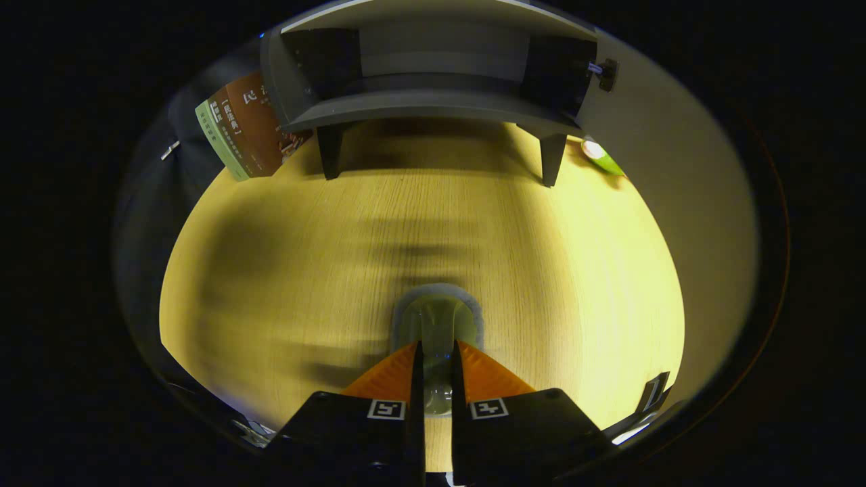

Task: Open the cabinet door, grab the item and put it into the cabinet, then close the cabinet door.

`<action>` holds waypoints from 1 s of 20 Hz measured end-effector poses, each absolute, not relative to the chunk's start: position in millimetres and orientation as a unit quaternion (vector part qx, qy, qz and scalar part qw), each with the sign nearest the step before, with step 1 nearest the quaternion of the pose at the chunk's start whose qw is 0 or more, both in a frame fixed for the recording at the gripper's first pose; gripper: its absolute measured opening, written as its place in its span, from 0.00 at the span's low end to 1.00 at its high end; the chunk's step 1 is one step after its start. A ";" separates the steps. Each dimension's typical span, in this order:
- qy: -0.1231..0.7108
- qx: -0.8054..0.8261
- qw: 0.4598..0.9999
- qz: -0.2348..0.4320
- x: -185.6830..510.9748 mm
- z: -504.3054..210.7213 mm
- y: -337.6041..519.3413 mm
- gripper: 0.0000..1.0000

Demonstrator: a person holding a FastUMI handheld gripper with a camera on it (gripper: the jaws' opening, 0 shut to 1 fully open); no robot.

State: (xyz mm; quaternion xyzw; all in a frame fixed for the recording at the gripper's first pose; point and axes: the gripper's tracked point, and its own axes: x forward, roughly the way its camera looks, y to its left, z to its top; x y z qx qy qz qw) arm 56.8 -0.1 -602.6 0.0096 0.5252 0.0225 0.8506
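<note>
Gripper view: gripper (437,352) fingers pinched on a clear, rounded glass (438,323). Wood-grain table (541,270). Beyond, grey legged cabinet (433,101), door (663,135) open, round knob (607,73).

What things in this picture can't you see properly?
Gripper view:
- The see-through item held in the gripper: the fingers cover its sides and motion blurs it, so its kind is unclear.
- The cabinet inside: too dark to tell what it holds.
- The green thing behind the cabinet's leg: partly hidden and too small to identify.
- The books: the cabinet covers part of them.
</note>
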 end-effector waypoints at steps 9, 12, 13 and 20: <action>0.398 0.023 0.917 0.018 117.1 -462.5 -3.2 0.20; 0.339 0.020 0.940 0.018 136.9 -403.5 -4.4 0.20; 0.320 0.020 0.947 0.016 142.6 -384.9 -4.3 0.20; 0.213 0.011 0.977 0.009 176.4 -276.4 6.0 0.20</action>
